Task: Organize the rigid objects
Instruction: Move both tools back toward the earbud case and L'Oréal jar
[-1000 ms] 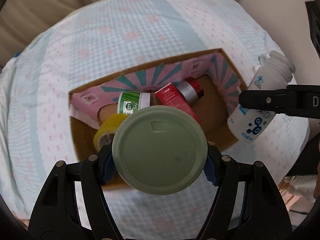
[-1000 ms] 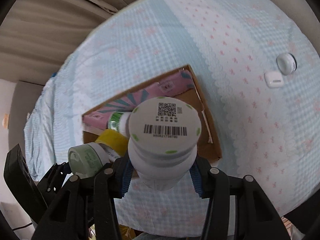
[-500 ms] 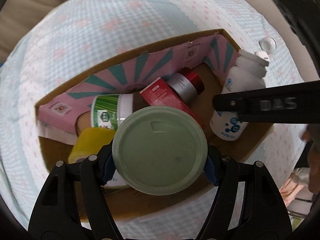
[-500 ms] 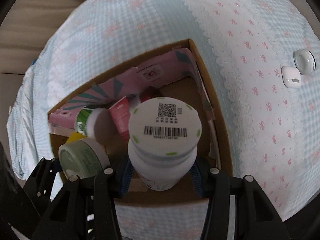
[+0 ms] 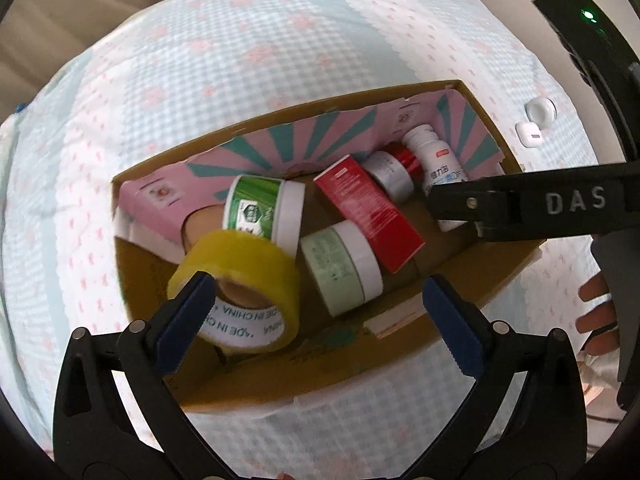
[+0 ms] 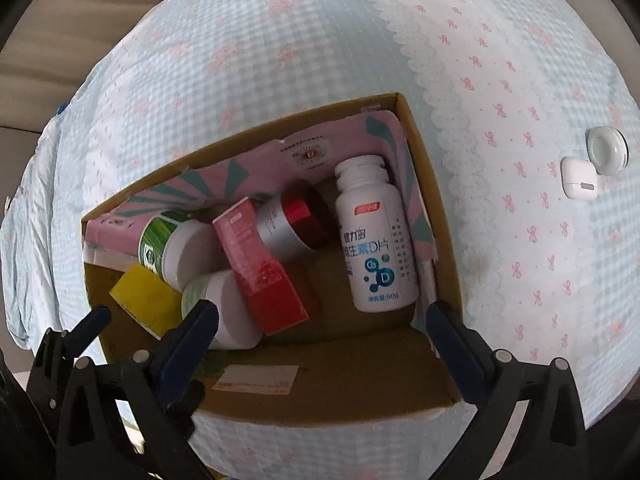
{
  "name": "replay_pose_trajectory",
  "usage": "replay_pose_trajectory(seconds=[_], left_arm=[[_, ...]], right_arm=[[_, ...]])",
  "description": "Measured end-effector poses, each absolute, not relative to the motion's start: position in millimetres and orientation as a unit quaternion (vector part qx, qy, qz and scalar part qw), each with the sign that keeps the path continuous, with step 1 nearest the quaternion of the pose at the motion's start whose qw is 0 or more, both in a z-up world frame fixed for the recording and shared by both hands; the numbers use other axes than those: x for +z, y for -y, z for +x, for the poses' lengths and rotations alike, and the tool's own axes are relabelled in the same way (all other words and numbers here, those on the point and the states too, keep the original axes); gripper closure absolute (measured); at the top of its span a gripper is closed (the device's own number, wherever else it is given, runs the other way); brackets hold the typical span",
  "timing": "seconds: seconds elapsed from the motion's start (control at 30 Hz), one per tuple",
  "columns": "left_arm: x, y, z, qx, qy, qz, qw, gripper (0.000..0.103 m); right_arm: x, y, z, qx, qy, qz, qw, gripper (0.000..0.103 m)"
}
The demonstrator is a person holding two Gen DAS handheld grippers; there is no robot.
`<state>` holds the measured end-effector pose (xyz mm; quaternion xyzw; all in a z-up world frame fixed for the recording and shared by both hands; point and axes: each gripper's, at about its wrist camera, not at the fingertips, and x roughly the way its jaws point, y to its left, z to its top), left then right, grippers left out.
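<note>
A cardboard box lined with pink paper sits on the bed. My left gripper hovers over it with its jaws opening. The pale green jar lies loose in the box below, touched by neither pad. My right gripper is also opening above the box. The white vitamin bottle lies free on its side by the right wall. Also inside are a yellow tape roll, a green-labelled jar, a red carton and a silver-and-red can.
A blue checked bedspread with pink bows covers the bed. A white earbud case and a round white lid lie on it to the right of the box. A person's fingers show at the right edge.
Both grippers sank over the box and opened. The pale green jar left the left gripper and the white bottle left the right one; both now lie in the box.
</note>
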<state>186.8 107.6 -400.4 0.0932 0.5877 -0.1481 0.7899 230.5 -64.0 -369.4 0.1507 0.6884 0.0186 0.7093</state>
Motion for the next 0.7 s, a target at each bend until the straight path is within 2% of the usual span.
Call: replay_pose_trajectory(seconds=[0.2, 0.7], left_arm=[[-372.8, -118.4, 190.0, -0.134, -0.568, 0.066, 0.81, 0.0], [-265.6, -107.3, 161.5, -0.102, -0.529, 0.046, 0.841, 0.0]], right_arm=[[-347.7, 63.7, 224.6, 0.024, -0.676, 0.136, 0.724, 0.0], [-221.4, 87.4, 189.1, 0.051, -0.619, 0.123, 0.774, 0.0]])
